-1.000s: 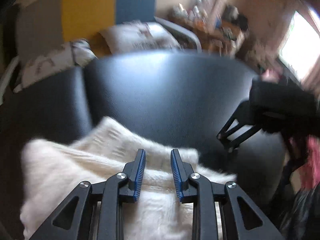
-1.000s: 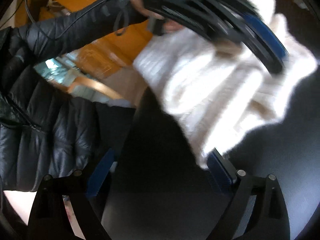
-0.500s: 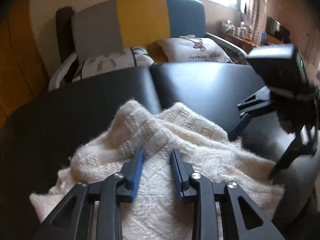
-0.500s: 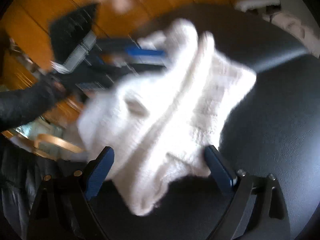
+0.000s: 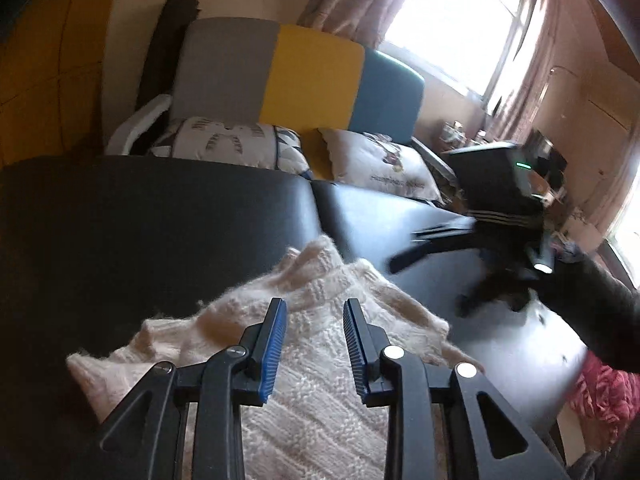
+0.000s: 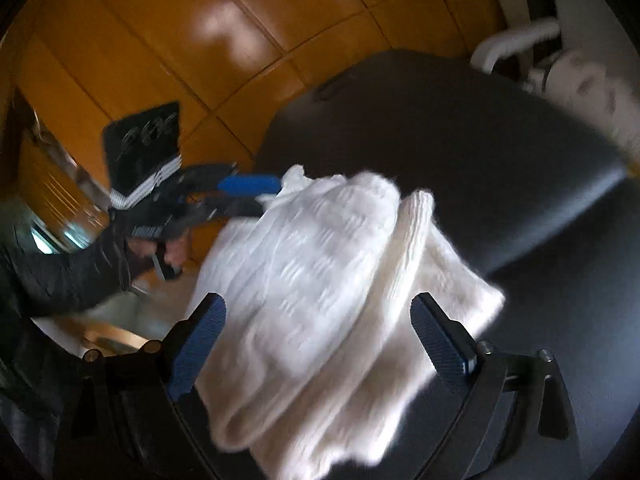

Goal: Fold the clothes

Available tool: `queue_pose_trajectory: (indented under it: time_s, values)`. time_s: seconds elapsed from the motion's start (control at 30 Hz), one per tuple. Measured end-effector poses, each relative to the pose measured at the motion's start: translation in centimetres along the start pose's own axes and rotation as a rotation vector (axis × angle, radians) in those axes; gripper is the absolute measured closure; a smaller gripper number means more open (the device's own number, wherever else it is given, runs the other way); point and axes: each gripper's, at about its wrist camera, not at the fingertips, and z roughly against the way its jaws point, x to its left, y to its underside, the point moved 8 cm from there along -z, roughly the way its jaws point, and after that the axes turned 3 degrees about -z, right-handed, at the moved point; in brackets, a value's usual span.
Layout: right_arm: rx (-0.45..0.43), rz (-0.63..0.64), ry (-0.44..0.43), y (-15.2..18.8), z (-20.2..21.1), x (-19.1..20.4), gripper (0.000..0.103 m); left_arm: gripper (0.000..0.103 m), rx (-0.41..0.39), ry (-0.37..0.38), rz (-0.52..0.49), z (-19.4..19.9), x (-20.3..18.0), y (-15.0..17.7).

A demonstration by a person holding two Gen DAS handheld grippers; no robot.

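Observation:
A cream knit sweater (image 5: 312,408) lies bunched and folded on the black padded table (image 5: 160,220). My left gripper (image 5: 314,320) hovers over its near part, open, with the knit showing through the gap between the blue pads. In the right wrist view the sweater (image 6: 320,260) fills the middle, and my right gripper (image 6: 318,300) stands wide open just above its near edge. The left gripper (image 6: 256,196) reaches the sweater's far left edge there. From the left wrist view the right gripper (image 5: 416,246) is a blur over the table to the right.
Behind the table stands a sofa (image 5: 312,68) with a grey, yellow and blue back and two cushions (image 5: 380,160). A bright window (image 5: 460,20) is at the upper right. Red cloth (image 5: 600,392) lies past the table's right edge. A black sleeve (image 6: 80,272) and wooden panels (image 6: 200,40) are on the left.
The sweater, held up a second ago, has come down onto the table in a folded heap. The right gripper has swung round over its near edge. The left gripper has tilted up.

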Motion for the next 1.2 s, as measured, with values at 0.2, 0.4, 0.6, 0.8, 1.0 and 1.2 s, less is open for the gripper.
queue_pose_trajectory:
  time_s: [0.2,0.4,0.6,0.8,1.0,1.2]
  values:
    - [0.116,0.018,-0.237,0.3,-3.5,2.4,0.006,0.071,0.142,-0.112,0.044,-5.3,2.3,1.3]
    - [0.125,0.101,-0.01,2.6,-2.3,2.5,0.006,0.071,0.092,-0.048,0.081,-4.3,2.3,1.0]
    - [0.031,0.186,-0.003,0.8,-1.0,6.4,0.006,0.071,-0.047,-0.087,0.225,0.4,5.3,1.5]
    - [0.104,0.144,0.017,-1.7,-6.8,4.0,0.006,0.069,0.005,-0.247,0.192,1.8,5.9,4.8]
    - [0.107,0.063,0.109,-1.9,-8.8,0.1,0.006,0.067,-0.025,-0.321,0.218,2.9,6.6,5.9]
    - [0.081,0.151,0.284,-2.1,-9.1,4.7,0.006,0.067,-0.101,-0.348,0.29,5.7,8.5,5.9]
